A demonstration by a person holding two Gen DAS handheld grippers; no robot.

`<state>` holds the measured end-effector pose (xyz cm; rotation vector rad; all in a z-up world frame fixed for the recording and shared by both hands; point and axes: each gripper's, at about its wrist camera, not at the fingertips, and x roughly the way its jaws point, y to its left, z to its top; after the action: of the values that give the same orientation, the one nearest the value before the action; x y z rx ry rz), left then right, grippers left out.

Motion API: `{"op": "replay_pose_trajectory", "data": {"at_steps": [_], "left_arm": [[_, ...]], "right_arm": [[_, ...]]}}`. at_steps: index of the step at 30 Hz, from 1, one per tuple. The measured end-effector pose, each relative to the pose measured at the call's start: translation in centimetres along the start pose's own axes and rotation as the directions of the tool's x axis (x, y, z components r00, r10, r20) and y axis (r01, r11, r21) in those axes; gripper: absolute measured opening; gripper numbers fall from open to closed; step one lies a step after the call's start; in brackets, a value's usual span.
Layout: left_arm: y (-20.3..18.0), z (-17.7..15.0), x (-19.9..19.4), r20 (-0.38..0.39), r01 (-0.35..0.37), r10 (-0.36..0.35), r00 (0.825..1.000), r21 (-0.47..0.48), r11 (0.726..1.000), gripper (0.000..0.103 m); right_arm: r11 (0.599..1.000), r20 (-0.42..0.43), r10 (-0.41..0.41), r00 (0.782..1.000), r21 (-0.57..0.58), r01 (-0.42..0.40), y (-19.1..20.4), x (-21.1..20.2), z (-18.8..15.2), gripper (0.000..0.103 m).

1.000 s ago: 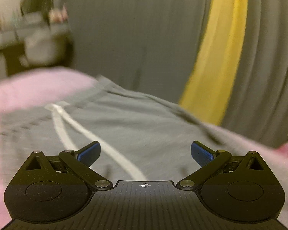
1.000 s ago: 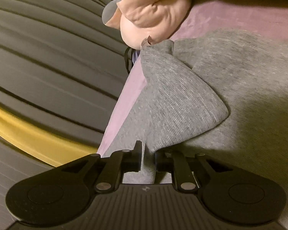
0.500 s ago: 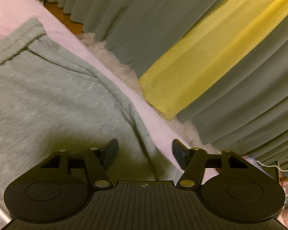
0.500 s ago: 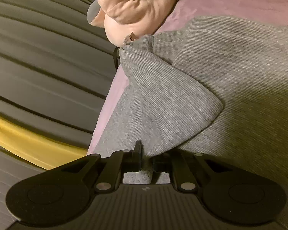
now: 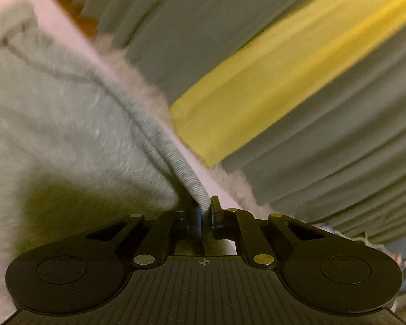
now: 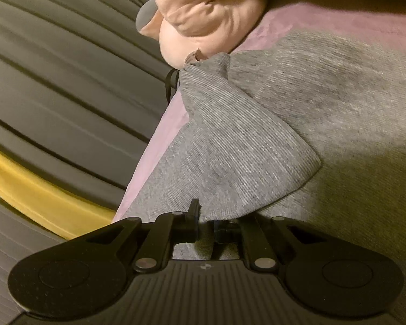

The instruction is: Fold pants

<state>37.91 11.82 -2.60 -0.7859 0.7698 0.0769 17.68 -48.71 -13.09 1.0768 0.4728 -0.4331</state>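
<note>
Grey sweatpants [image 5: 54, 113] lie on a pink bed cover [image 5: 67, 29]. My left gripper [image 5: 204, 214] is shut on the pants' side edge, a ribbed fold of grey cloth running up from between the fingers. In the right wrist view the pants [image 6: 324, 103] spread over the pink cover [image 6: 338, 24], with a ribbed cuff end [image 6: 230, 149] folded over on top. My right gripper [image 6: 205, 223] is shut on the cloth at the base of that fold, near the bed's edge.
Grey curtains [image 5: 324, 140] with a yellow band [image 5: 270, 81] hang beside the bed. A pale fluffy rug [image 5: 149, 92] lies along the bed's edge. A peach pillow or plush [image 6: 211, 19] sits beyond the cuff at the bed's edge.
My left gripper swung from over the drawstring area to the pants' side edge and closed on it. My right gripper stayed shut on the cloth and shifted slightly.
</note>
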Motion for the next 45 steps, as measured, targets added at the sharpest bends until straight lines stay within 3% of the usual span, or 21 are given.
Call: {"op": "replay_pose_trajectory", "data": {"at_steps": [4,9,12,15,21,24,26,27,29,30,31,33,36,40,42,44,45], "left_arm": [[-0.4,-1.6,-5.0,0.066,0.037,-0.043,0.997,0.091,0.995,0.008],[2.0,-4.8,-11.6,0.124,0.06,-0.074,0.989,0.114,0.992,0.008],[3.5,-7.2,-14.8,0.15,0.048,-0.069,0.986,0.138,0.989,0.008],[6.0,-9.5,-17.2,0.153,0.042,-0.064,0.986,0.141,0.989,0.008],[9.9,-15.9,-19.3,0.11,0.011,-0.02,0.994,0.085,0.996,0.008],[10.6,-18.4,-17.7,0.045,-0.02,0.018,0.999,0.056,0.998,0.008],[10.5,-18.9,-16.9,0.003,-0.061,0.06,0.998,0.088,0.994,0.008],[10.4,-18.6,-16.6,0.011,-0.076,0.075,0.997,0.102,0.992,0.011],[10.1,-17.9,-17.4,0.063,-0.091,0.085,0.994,0.106,0.99,0.031],[10.1,-17.3,-17.5,0.093,-0.099,0.089,0.992,0.104,0.99,0.054],[9.9,-16.8,-17.9,0.121,-0.104,0.092,0.988,0.103,0.989,0.067],[9.9,-14.8,-17.2,0.177,-0.128,0.106,0.978,0.119,0.985,0.071],[10.0,-12.1,-16.3,0.225,-0.204,0.174,0.959,0.122,0.971,0.076],[10.3,-7.6,-13.8,0.243,-0.254,0.22,0.945,0.117,0.96,0.078],[10.4,-5.3,-12.8,0.269,-0.296,0.255,0.929,0.124,0.947,0.075],[10.7,-3.8,-11.6,0.282,-0.309,0.263,0.923,0.134,0.942,0.047],[11.0,-3.2,-11.8,0.27,-0.308,0.264,0.926,0.135,0.942,0.02]], "right_arm": [[0.997,-0.014,0.034,0.999,0.063,-0.033,-1.0,-0.2,0.4,0.007],[0.989,-0.009,0.056,0.998,0.14,-0.054,-1.7,-2.3,1.0,0.006],[0.946,0.062,0.15,0.987,0.282,-0.162,-3.0,-6.1,2.0,0.005],[0.942,0.135,0.186,0.973,0.259,-0.216,-3.1,-10.3,3.2,0.005],[0.983,0.142,0.062,0.988,0.163,-0.086,-4.0,-15.1,4.0,0.005],[0.989,0.089,-0.015,0.996,0.148,0.002,-4.5,-15.1,3.5,0.005],[0.991,0.035,-0.076,0.996,0.116,0.072,-4.5,-14.3,2.8,0.006],[0.99,0.003,-0.083,0.997,0.112,0.082,-4.6,-13.8,2.6,0.009],[0.991,-0.028,-0.071,0.997,0.113,0.073,-4.5,-13.3,2.6,0.01],[0.991,-0.024,-0.083,0.996,0.105,0.085,-4.4,-13.2,2.7,0.017],[0.991,-0.02,-0.098,0.995,0.093,0.099,-4.3,-13.1,2.7,0.021],[0.99,-0.032,-0.12,0.992,0.071,0.122,-4.1,-12.9,2.5,0.033],[0.989,-0.062,-0.137,0.989,0.042,0.14,-3.6,-11.7,2.5,0.032],[0.986,-0.091,-0.164,0.982,0.024,0.167,-3.5,-11.0,2.4,0.033],[0.983,-0.096,-0.177,0.979,0.028,0.181,-3.5,-10.6,2.4,0.033],[0.982,-0.098,-0.184,0.978,0.029,0.188,-3.6,-10.3,2.3,0.033],[0.981,-0.098,-0.187,0.977,0.023,0.19,-3.5,-10.3,2.3,0.033]]}}
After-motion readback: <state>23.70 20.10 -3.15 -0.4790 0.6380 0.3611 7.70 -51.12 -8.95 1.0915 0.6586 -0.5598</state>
